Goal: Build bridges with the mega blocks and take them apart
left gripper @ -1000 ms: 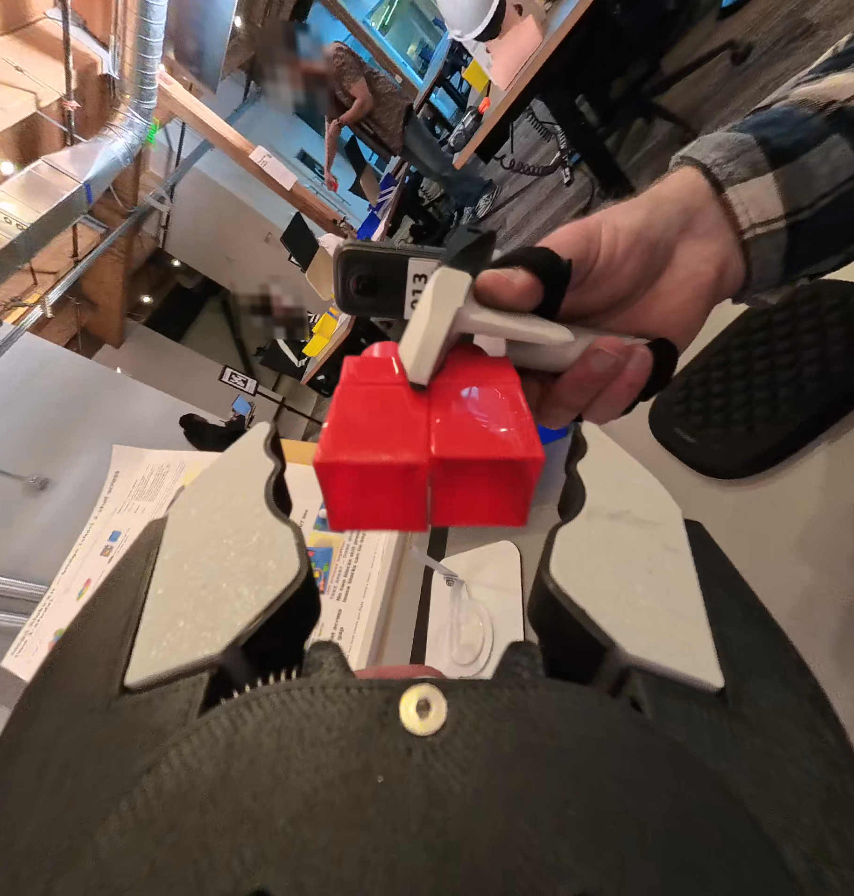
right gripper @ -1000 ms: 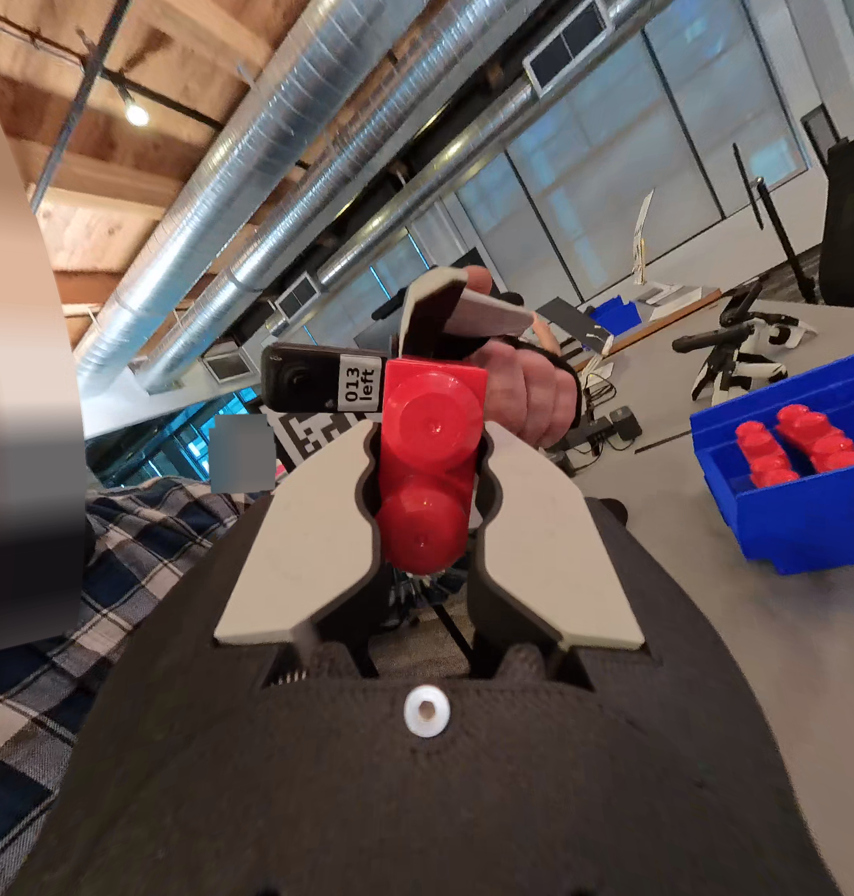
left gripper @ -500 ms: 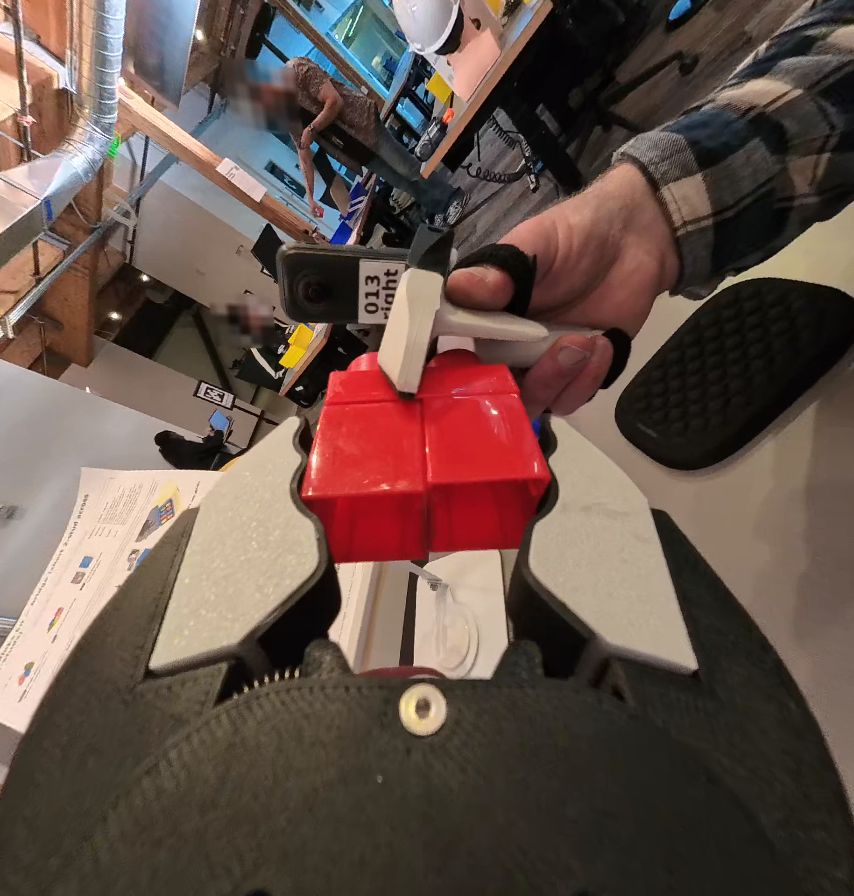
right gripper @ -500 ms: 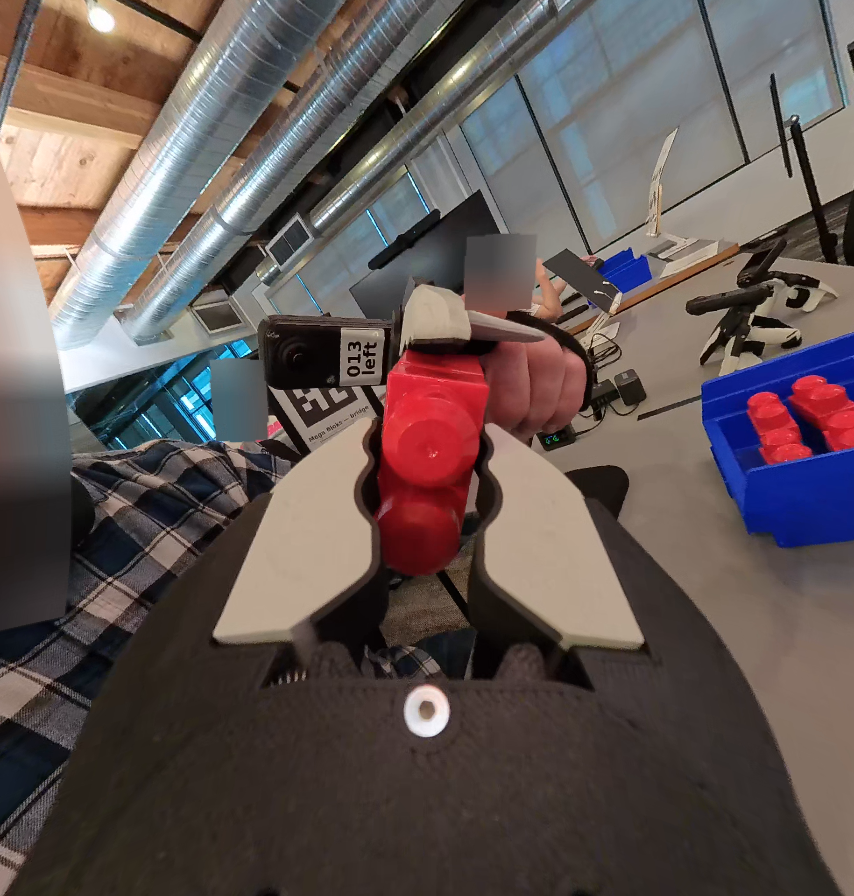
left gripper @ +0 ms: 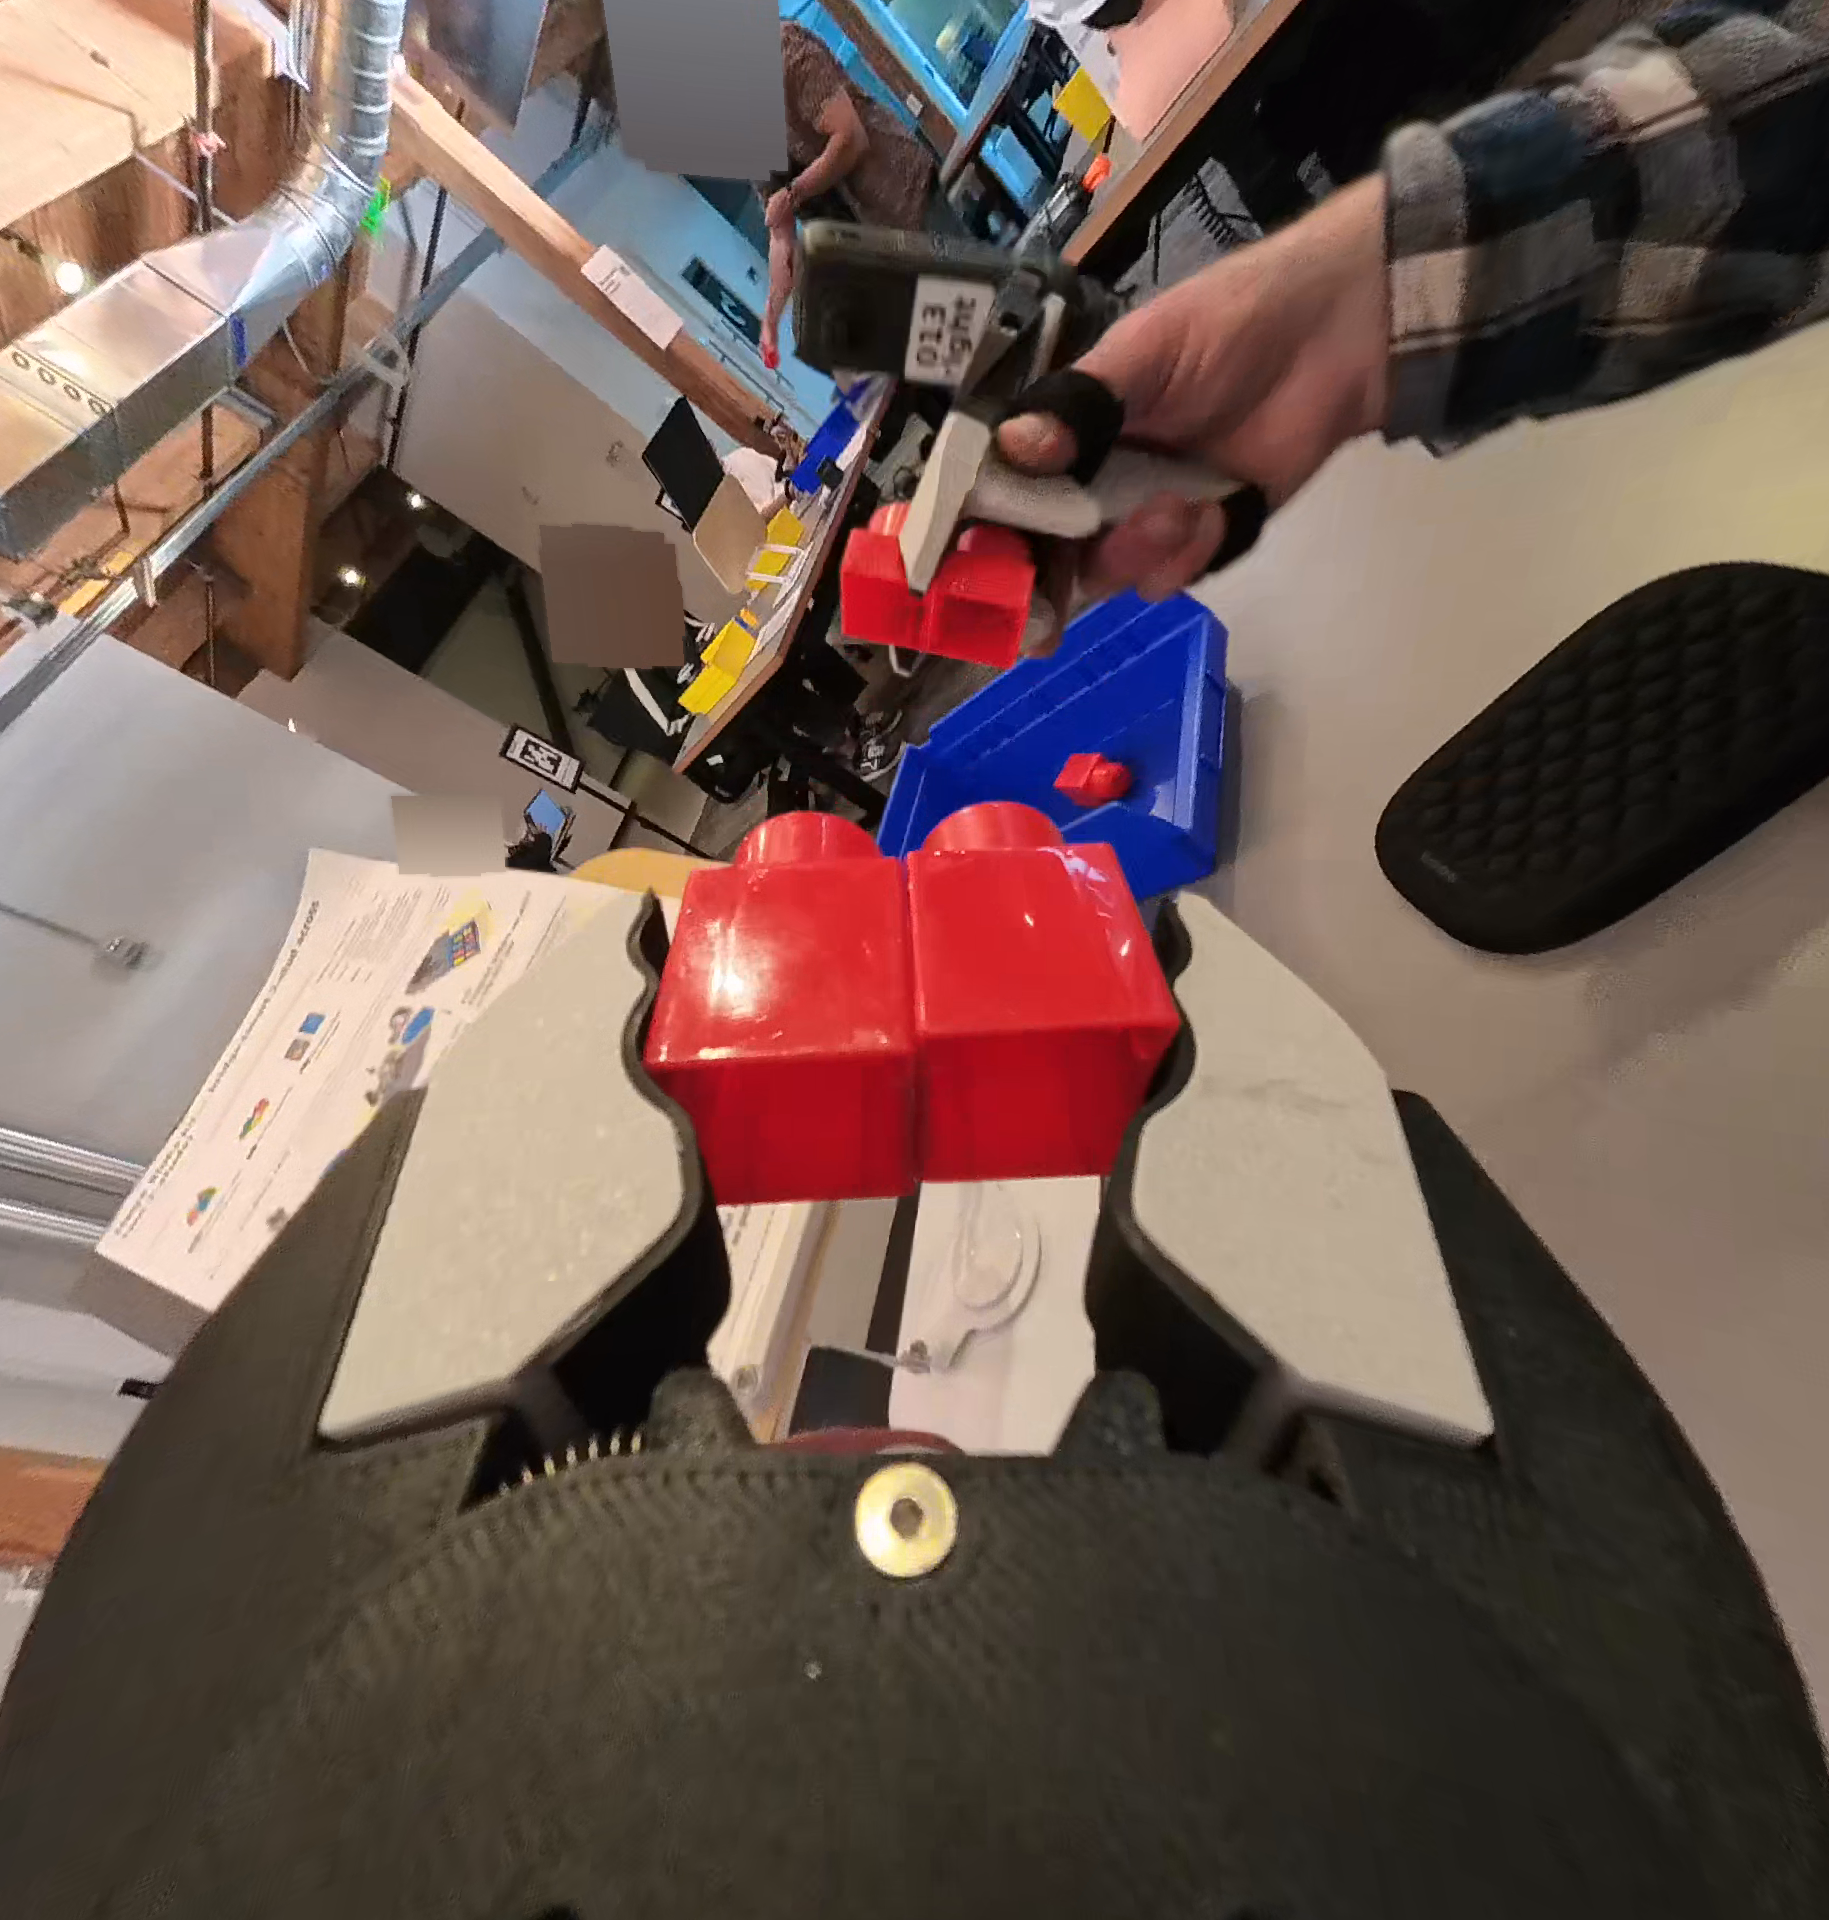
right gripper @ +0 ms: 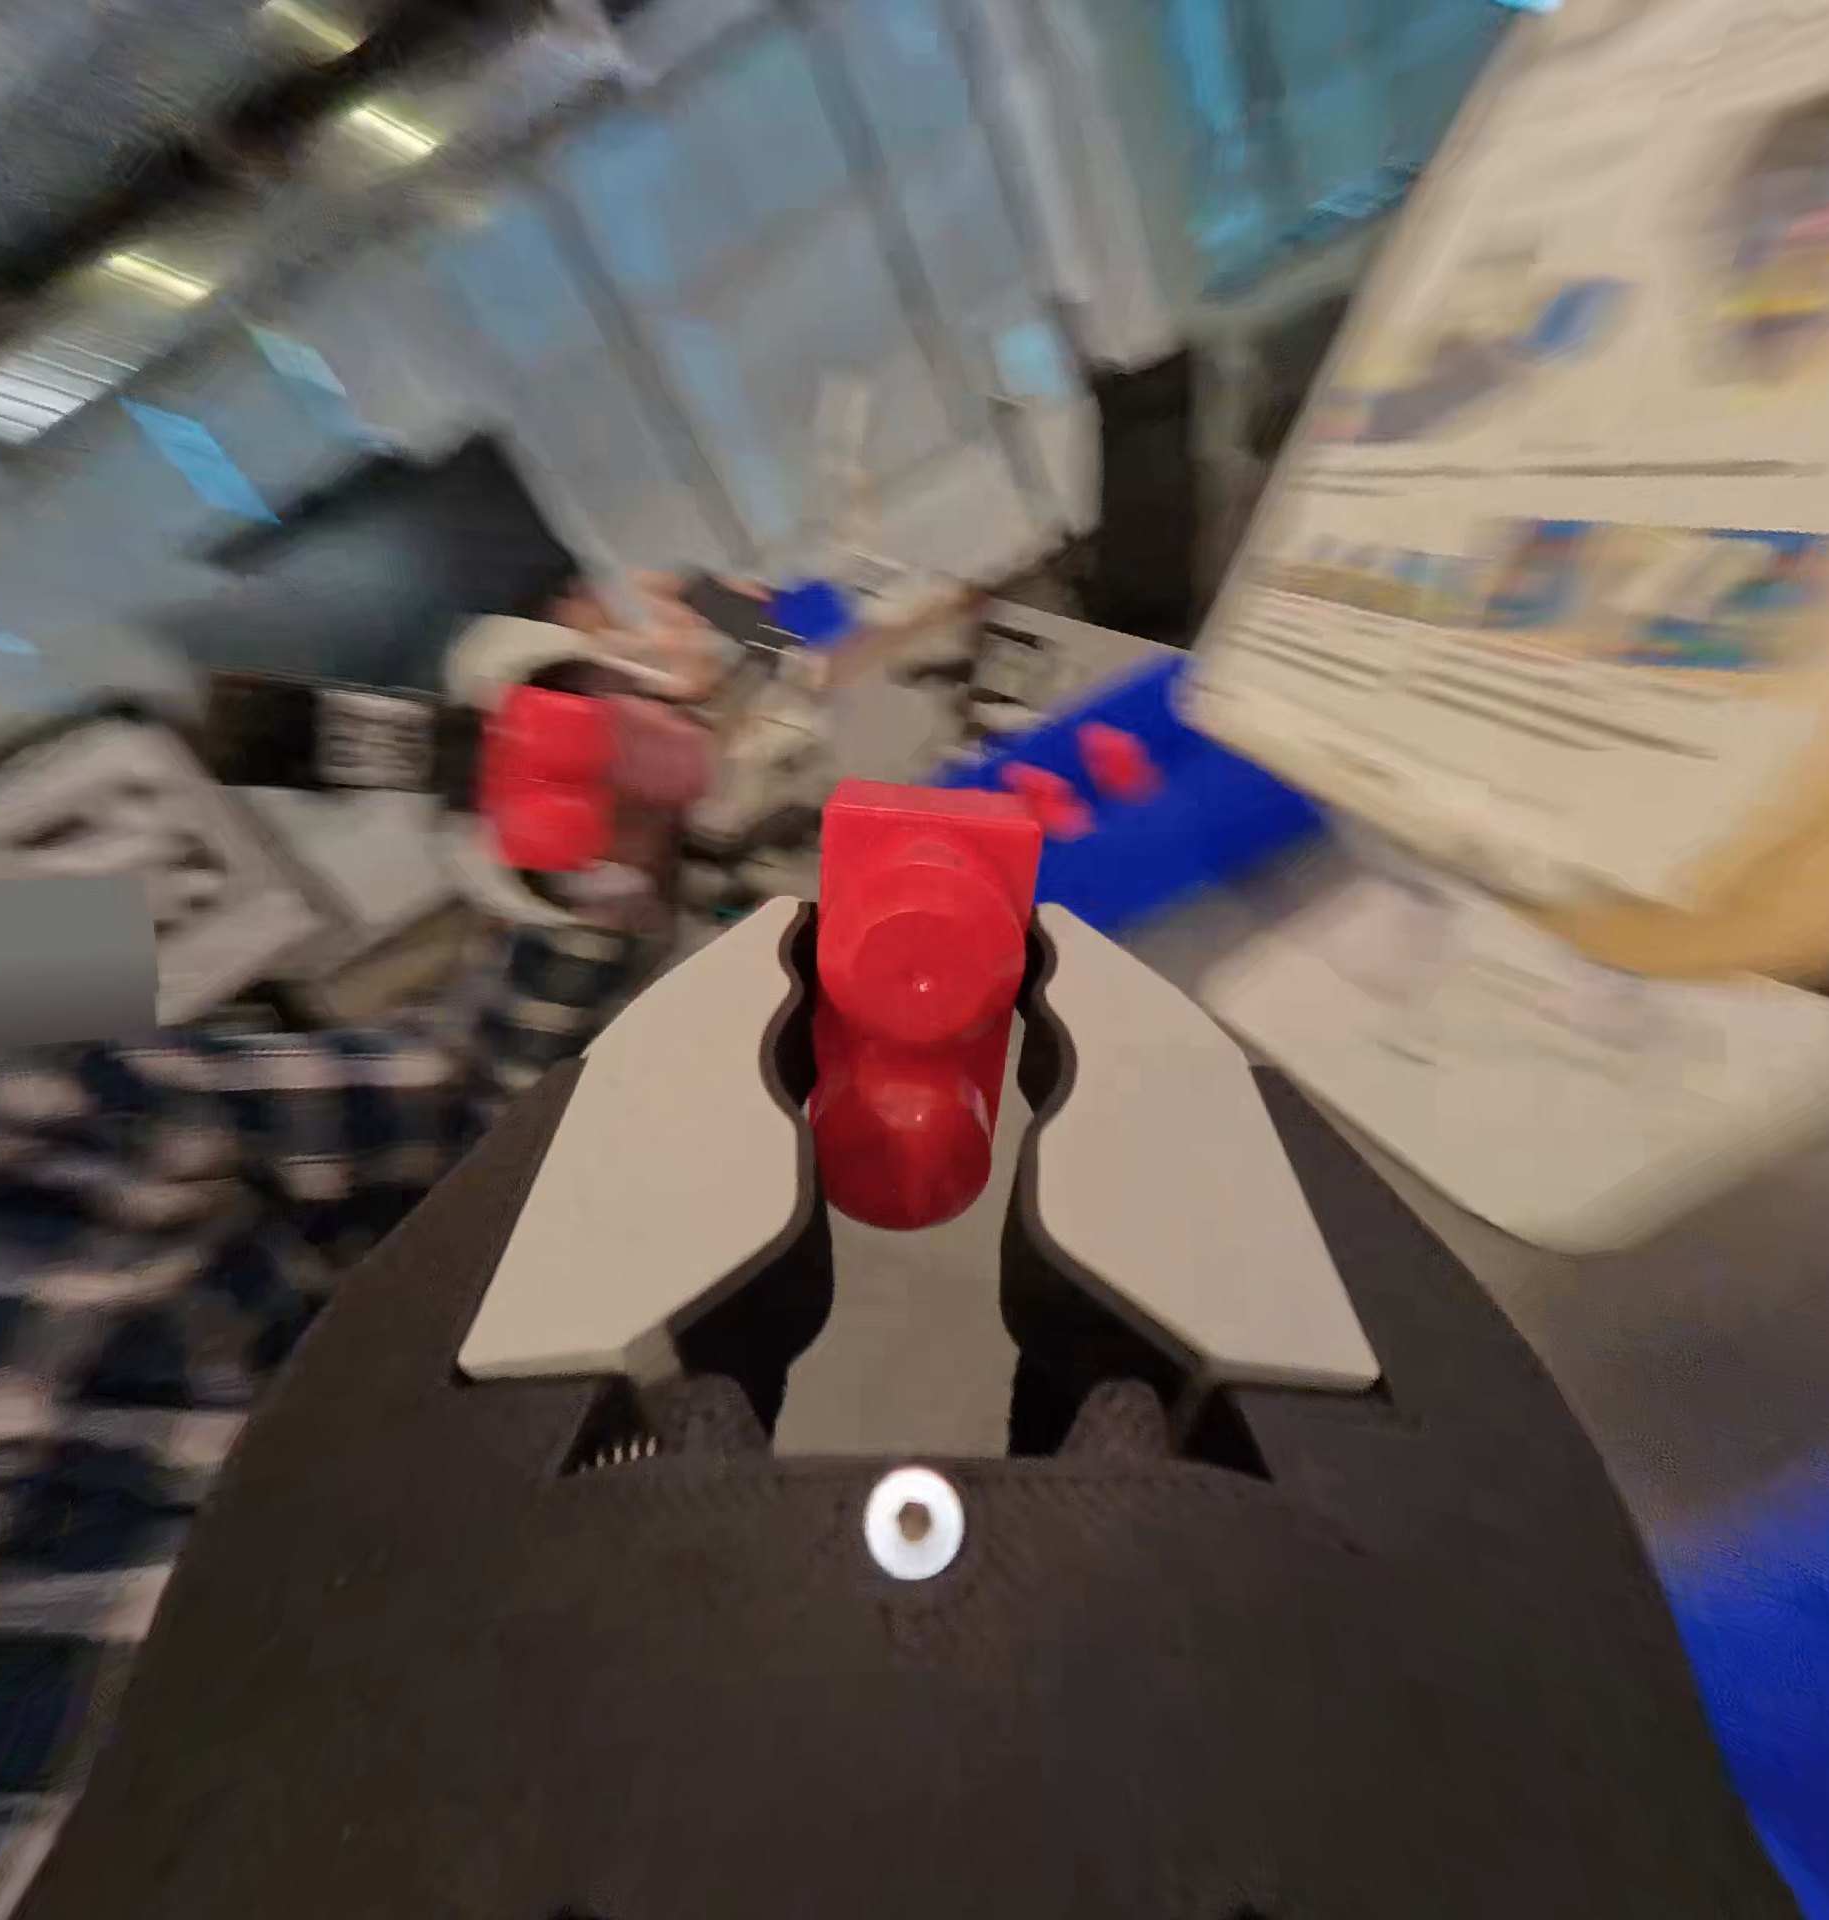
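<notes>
My left gripper [left gripper: 912,935] is shut on two red one-stud blocks [left gripper: 910,1018] that sit side by side, with a pad pressed on each outer side. My right gripper [right gripper: 915,925] is shut on a red two-stud block [right gripper: 920,997], studs facing the camera. In the left wrist view the right gripper [left gripper: 941,520] is farther off, up and to the right, with its red block [left gripper: 936,603] clear of mine. In the blurred right wrist view the left gripper's red blocks [right gripper: 546,779] show at the left.
A blue bin [left gripper: 1097,717] with a small red block [left gripper: 1092,777] stands on the grey table; it also shows in the right wrist view [right gripper: 1149,831]. A black pad [left gripper: 1637,748] lies right of it. A printed instruction sheet [left gripper: 349,1039] stands at the left. A person's hand [left gripper: 1222,384] holds the right gripper.
My left gripper closed on the two lower red blocks. The grippers then pulled apart: the lower blocks stayed with the left one, and the right one moved off fast with the two-stud block.
</notes>
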Tool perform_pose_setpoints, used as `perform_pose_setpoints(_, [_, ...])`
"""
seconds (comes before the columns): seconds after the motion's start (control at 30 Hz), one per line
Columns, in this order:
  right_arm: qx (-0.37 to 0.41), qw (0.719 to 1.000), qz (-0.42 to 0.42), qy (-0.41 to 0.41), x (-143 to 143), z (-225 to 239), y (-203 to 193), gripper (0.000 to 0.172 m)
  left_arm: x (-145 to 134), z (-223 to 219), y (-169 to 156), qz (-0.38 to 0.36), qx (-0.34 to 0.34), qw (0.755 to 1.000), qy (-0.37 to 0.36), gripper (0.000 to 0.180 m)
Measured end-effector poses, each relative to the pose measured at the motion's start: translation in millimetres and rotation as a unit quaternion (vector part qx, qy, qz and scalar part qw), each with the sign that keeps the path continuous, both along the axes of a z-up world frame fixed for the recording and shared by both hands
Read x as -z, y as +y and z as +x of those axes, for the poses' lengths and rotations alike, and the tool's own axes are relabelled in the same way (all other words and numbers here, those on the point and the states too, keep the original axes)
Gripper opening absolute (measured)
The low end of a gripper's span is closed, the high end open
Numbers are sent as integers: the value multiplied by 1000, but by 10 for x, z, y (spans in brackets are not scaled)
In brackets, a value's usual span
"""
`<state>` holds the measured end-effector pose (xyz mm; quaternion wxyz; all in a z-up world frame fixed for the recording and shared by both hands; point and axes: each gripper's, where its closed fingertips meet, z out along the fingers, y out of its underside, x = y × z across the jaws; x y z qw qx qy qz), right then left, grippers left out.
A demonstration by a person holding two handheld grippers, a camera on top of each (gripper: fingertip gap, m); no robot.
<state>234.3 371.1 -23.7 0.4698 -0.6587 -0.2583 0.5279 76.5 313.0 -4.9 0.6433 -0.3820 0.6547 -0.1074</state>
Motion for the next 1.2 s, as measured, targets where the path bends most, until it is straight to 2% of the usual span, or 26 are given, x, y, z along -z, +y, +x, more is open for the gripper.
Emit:
perform_pose_setpoints(0.07, [103, 990, -17, -92, 310, 546, 385, 37, 92, -17, -17, -10, -1, 1000, 10, 87])
perform_pose_setpoints(0.2, [216, 956, -70, -184, 818, 1399, 978, 38, 250, 45, -4, -23, 0, 1000, 17, 87])
perform_pose_setpoints(0.23, [240, 942, -84, -217, 964, 1577, 1106, 46, 265, 76, -4, -24, 2, 1000, 14, 87])
perform_pose_setpoints(0.27, [270, 925, -97, -249, 1083, 1753, 1226, 67, 282, 107, 3, -24, 1, 1000, 15, 87])
perform_pose_setpoints(0.3, [291, 914, -93, -268, 1122, 1860, 1305, 74, 306, 138, 9, -25, 1, 1000, 19, 87])
perform_pose_setpoints(0.33, [297, 911, -82, -275, 1083, 1862, 1327, 75, 320, 171, 14, -24, 3, 999, 21, 87])
perform_pose_setpoints(0.4, [259, 928, -37, -267, 854, 1527, 1193, 68, 339, 233, 19, -24, 7, 999, 23, 87])
perform_pose_setpoints(0.43, [213, 944, -14, -250, 715, 1213, 1043, 65, 342, 264, 22, -22, 8, 999, 24, 87])
perform_pose_setpoints(0.5, [51, 985, -9, -162, 431, 403, 534, 63, 349, 337, 9, -20, 19, 999, 27, 87])
perform_pose_setpoints(0.53, [-39, 992, -21, -114, 302, 29, 233, 64, 366, 378, -6, -21, 27, 999, 33, 87])
perform_pose_setpoints(0.6, [-179, 980, -36, -84, 207, -541, -272, 66, 380, 466, -25, -18, 38, 998, 42, 87])
perform_pose_setpoints(0.63, [-224, 969, -39, -94, 228, -749, -447, 72, 394, 509, -53, -20, 48, 997, 49, 87])
perform_pose_setpoints(0.73, [-345, 934, -50, -82, 150, -1158, -871, 71, 414, 609, -143, -19, 68, 995, 71, 87])
perform_pose_setpoints(0.8, [-375, 921, -54, -88, 124, -1296, -949, 68, 419, 655, -224, -18, 85, 993, 83, 87])
perform_pose_setpoints(0.93, [-426, 898, -73, -85, 128, -1441, -1075, 43, 423, 702, -304, -8, 98, 990, 98, 87])
perform_pose_setpoints(1.2, [-419, 902, -53, -87, 165, -1502, -1094, 41, 453, 645, -330, -2, 109, 989, 102, 88])
